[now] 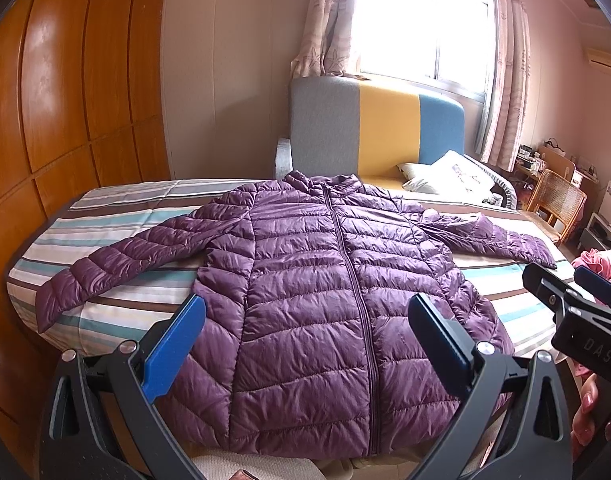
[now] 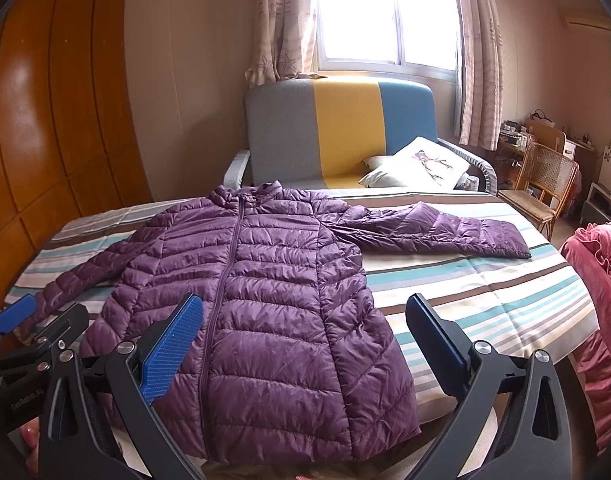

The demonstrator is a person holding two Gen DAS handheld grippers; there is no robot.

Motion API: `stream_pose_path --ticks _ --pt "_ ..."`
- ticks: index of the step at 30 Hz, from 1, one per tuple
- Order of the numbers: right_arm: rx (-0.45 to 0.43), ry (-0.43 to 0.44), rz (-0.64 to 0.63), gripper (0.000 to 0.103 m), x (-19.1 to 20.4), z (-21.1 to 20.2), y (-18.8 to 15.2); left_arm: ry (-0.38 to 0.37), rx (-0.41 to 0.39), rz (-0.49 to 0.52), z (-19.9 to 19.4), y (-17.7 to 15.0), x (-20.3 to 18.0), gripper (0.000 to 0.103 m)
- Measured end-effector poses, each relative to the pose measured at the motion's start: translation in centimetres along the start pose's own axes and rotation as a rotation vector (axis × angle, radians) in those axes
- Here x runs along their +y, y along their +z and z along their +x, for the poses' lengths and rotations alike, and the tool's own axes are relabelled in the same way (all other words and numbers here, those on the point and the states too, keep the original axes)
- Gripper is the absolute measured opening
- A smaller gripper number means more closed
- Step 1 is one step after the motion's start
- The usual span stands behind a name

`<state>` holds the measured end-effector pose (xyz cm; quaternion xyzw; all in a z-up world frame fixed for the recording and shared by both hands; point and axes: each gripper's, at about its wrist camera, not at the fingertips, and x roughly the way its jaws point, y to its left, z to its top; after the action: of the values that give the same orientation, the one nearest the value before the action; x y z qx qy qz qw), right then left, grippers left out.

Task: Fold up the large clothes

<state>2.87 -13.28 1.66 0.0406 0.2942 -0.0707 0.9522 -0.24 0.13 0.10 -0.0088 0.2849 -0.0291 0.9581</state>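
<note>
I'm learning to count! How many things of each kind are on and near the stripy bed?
Purple quilted puffer jacket: 1
White cushions: 2
Woven rattan chair: 1
Pink ruffled blanket: 1
Blue-padded black tools: 2
Total: 7

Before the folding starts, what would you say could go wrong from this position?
The purple puffer jacket looks slick and puffy, so a thin pinch by the left gripper or right gripper, both open above it, might slip or catch only the top layer. Its hem reaches the edge of the striped bed, so a pull toward the person could drag it off.
</note>
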Motion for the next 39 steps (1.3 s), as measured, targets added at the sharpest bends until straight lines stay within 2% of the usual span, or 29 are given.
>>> stream_pose_path --ticks 8,20,27,30,34,37,39 --pt "0.061 -0.014 0.025 0.100 -0.8 1.8 0.1 0.003 0.038 -0.012 1.2 -0.4 0.3 0.101" --pt "0.062 -0.082 0.019 0.100 -2.2 5.6 1.7 0.051 0.088 -0.040 4.6 -0.1 1.8 0.101" --pt "0.078 -0.131 -0.021 0.100 -4.0 9.6 2.9 0.016 0.124 -0.072 8.3 0.3 2.8 0.101" --pt "0.103 -0.141 -0.012 0.100 -5.4 11.8 2.9 0.008 0.144 -0.095 10.6 0.3 3.3 0.101" --pt "0.157 -0.138 0.035 0.100 -8.3 15.3 2.8 0.054 0.180 -0.076 14.2 0.4 3.9 0.101" --pt "0.204 -0.099 0.134 0.100 -11.7 18.1 2.5 0.085 0.223 -0.060 17.0 0.6 4.6 0.101" --pt "0.262 -0.141 0.206 0.100 -14.4 20.3 2.2 0.095 0.232 -0.060 18.5 0.8 5.2 0.101"
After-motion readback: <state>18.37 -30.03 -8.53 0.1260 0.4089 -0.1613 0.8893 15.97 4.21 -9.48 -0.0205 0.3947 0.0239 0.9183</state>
